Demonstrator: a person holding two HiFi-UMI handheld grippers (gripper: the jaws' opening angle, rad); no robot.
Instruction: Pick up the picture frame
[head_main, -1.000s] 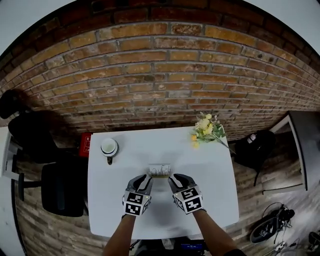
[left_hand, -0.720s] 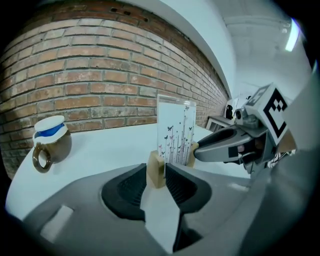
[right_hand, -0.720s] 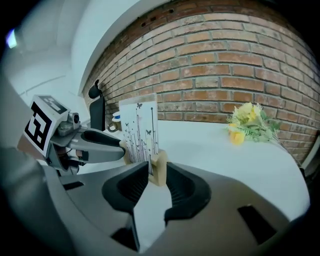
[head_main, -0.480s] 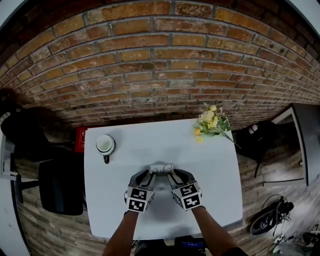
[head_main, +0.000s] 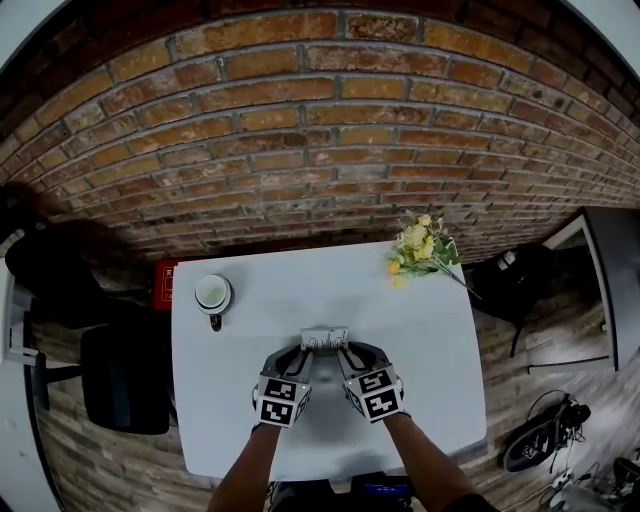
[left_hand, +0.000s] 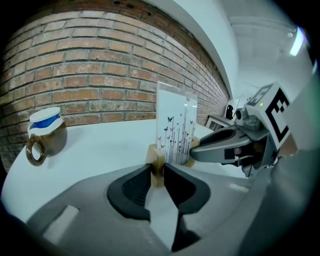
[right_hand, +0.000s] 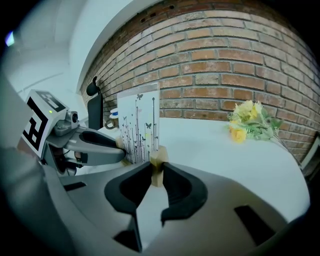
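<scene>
Lowered, left hand-held gripper (head_main: 299, 353) and right hand-held gripper (head_main: 349, 351), just closing, clamp picture frame (head_main: 324, 338).

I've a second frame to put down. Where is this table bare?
Bare: the back strip between the mug and the flowers; the right side in front of the flowers; the left front corner of the table. Crowded: the middle, round the picture frame.

Even bright light, strong fisheye bending, dark vignetted corners
</scene>
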